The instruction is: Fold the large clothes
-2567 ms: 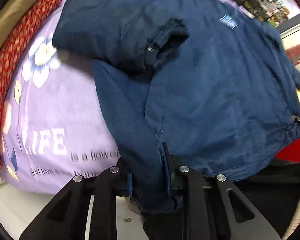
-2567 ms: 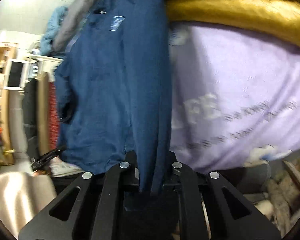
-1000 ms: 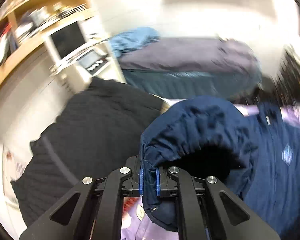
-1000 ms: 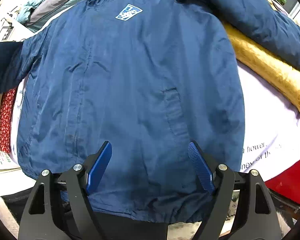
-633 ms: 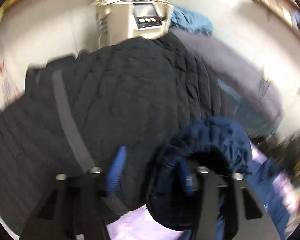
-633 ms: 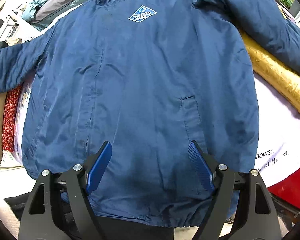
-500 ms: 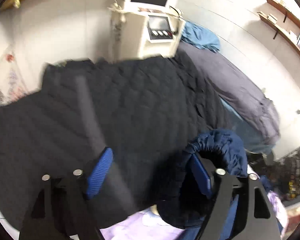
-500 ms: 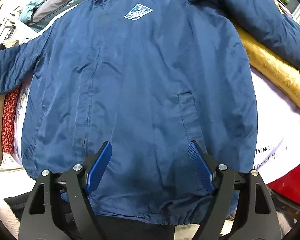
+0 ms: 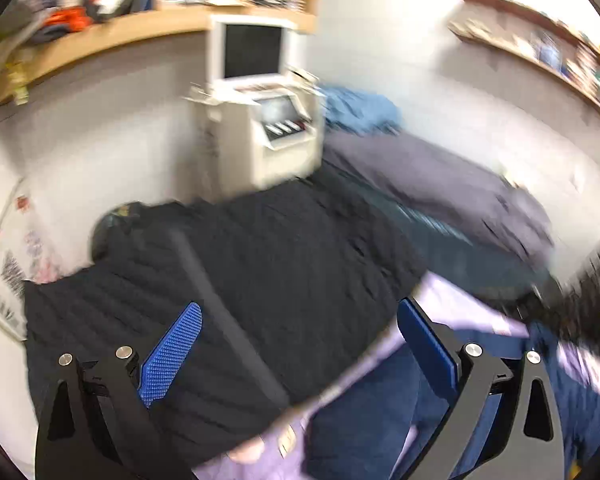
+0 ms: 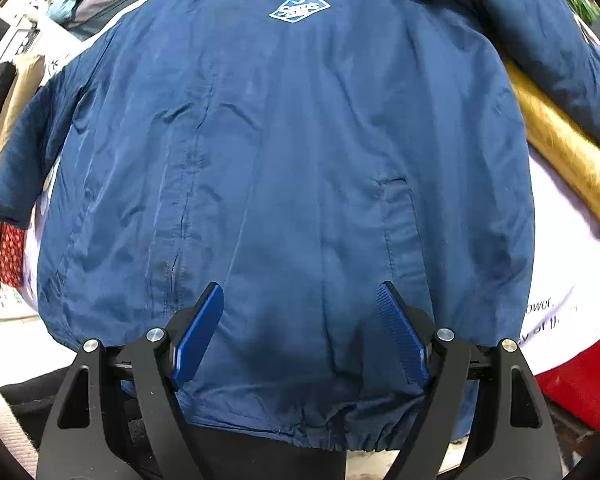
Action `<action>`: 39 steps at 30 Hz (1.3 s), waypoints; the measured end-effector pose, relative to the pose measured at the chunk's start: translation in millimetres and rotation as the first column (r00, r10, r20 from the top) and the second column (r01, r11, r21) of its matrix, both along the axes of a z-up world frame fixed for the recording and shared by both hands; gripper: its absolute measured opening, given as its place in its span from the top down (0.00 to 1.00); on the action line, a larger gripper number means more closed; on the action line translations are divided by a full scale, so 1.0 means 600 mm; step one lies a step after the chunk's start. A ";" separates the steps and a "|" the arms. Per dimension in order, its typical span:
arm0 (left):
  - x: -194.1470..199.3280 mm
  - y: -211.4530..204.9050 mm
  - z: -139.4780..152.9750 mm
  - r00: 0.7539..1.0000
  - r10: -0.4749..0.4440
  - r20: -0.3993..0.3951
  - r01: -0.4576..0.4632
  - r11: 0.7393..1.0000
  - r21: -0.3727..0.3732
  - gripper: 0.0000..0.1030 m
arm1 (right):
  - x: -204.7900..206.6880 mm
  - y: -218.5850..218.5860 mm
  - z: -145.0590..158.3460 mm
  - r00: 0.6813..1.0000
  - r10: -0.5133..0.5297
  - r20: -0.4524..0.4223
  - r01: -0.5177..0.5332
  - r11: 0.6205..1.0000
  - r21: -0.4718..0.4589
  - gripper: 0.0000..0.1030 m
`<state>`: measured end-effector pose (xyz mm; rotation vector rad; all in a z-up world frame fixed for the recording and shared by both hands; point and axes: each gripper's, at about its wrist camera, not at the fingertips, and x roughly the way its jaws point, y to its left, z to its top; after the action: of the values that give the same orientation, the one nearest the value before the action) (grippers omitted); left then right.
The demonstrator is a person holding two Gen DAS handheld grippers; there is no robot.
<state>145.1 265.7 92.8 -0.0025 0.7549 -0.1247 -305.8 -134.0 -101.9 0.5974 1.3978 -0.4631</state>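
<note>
A navy blue jacket [image 10: 300, 160] lies spread front up on a lilac sheet [image 10: 560, 264], its white logo [image 10: 300, 7] near the collar. One sleeve [image 10: 20, 152] stretches out to the left, the other [image 10: 540, 40] to the upper right. My right gripper [image 10: 300, 320] points down over the hem, open, with nothing pinched. My left gripper [image 9: 298, 344] is at the sleeve end of the bed. Its jaws are opening wide and hold nothing. Navy fabric [image 9: 380, 412] lies below its right finger.
A black quilted coat [image 9: 260, 280] lies ahead of the left gripper, with a white machine with a screen [image 9: 260, 112] and grey and blue garments [image 9: 420, 168] behind it. A golden blanket [image 10: 560, 148] and a red surface [image 10: 580, 380] flank the jacket's right side.
The left gripper was shut on the sleeve cuff; it has let go, opened wide and pulled back. The sleeve now lies stretched out. The right gripper stayed open over the hem.
</note>
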 end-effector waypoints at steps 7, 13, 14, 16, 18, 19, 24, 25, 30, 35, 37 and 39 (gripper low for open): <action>-0.172 -0.221 -0.222 0.858 -0.394 -0.329 0.442 0.893 0.085 0.10 | 0.028 0.026 -0.043 0.986 0.134 -0.094 -0.134 0.991 0.006 0.24; -0.347 -0.343 -0.419 0.649 -0.514 -0.561 0.688 0.711 0.145 0.12 | 0.040 0.048 -0.093 0.953 0.235 -0.191 -0.245 0.969 -0.027 0.24; -0.375 -0.356 -0.447 0.622 -0.517 -0.587 0.716 0.679 0.161 0.12 | 0.039 0.048 -0.103 0.949 0.237 -0.207 -0.248 0.968 -0.028 0.24; -0.401 -0.365 -0.488 0.580 -0.521 -0.627 0.762 0.618 0.191 0.12 | 0.037 0.047 -0.118 0.949 0.228 -0.220 -0.239 0.971 -0.026 0.21; -0.416 -0.376 -0.520 0.586 -0.506 -0.633 0.781 0.562 0.273 0.07 | 0.038 0.047 -0.126 0.949 0.223 -0.222 -0.237 0.970 -0.043 0.17; -0.418 -0.380 -0.531 0.593 -0.505 -0.627 0.780 0.553 0.292 0.05 | 0.040 0.047 -0.128 0.946 0.231 -0.229 -0.248 0.967 -0.051 0.16; -0.393 -0.374 -0.556 0.590 -0.469 -0.657 0.734 0.650 0.196 0.05 | 0.053 0.050 -0.143 0.931 0.256 -0.260 -0.280 0.958 -0.058 0.07; -0.392 -0.368 -0.558 0.592 -0.475 -0.652 0.725 0.666 0.173 0.05 | 0.055 0.044 -0.147 0.932 0.253 -0.259 -0.274 0.961 -0.047 0.06; -0.399 -0.354 -0.558 0.607 -0.475 -0.637 0.714 0.679 0.174 0.05 | 0.057 0.019 -0.162 0.940 0.250 -0.234 -0.259 0.966 -0.008 0.05; -0.394 -0.370 -0.562 0.604 -0.443 -0.663 0.705 0.685 0.184 0.05 | 0.065 -0.001 -0.169 0.936 0.258 -0.240 -0.261 0.965 0.020 0.05; -0.390 -0.375 -0.560 0.604 -0.425 -0.675 0.700 0.688 0.193 0.05 | 0.067 -0.008 -0.172 0.931 0.259 -0.256 -0.257 0.965 0.043 0.05; -0.389 -0.381 -0.555 0.610 -0.411 -0.677 0.695 0.689 0.208 0.05 | 0.070 -0.027 -0.163 0.947 0.237 -0.219 -0.233 0.971 0.042 0.05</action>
<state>-88.5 37.1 -240.0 0.7057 1.3890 -0.5915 -263.7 -150.2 -199.4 0.3917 1.6652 -0.3345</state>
